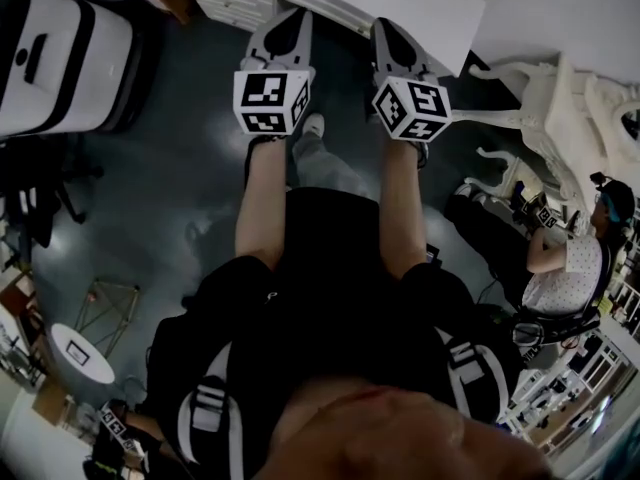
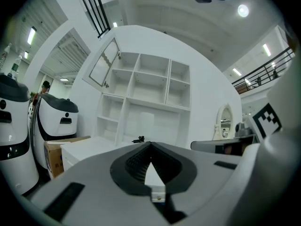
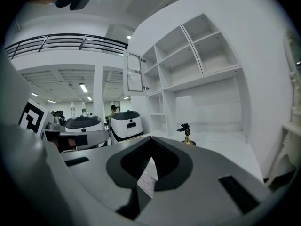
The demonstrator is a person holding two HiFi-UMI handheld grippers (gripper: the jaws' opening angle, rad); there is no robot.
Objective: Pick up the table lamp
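Note:
The table lamp (image 3: 186,134) is small, with a dark head on a brass stem and base. It stands upright on a white desk (image 3: 221,145) below a wall shelf, some way ahead of both grippers. In the left gripper view the lamp (image 2: 139,139) shows as a small dark shape just above the jaw tips. My left gripper (image 2: 150,145) and right gripper (image 3: 151,139) are both shut with nothing in them. In the head view, the left gripper (image 1: 292,16) and right gripper (image 1: 385,26) are held out side by side over the dark floor, short of the desk (image 1: 420,3).
A white open shelf unit (image 2: 146,86) rises behind the desk. White-and-black machines (image 2: 59,119) and a cardboard box (image 2: 54,152) stand to the left. To the right are an ornate white table (image 1: 560,108) and a seated person (image 1: 570,258). A small round side table (image 1: 85,353) is behind on the left.

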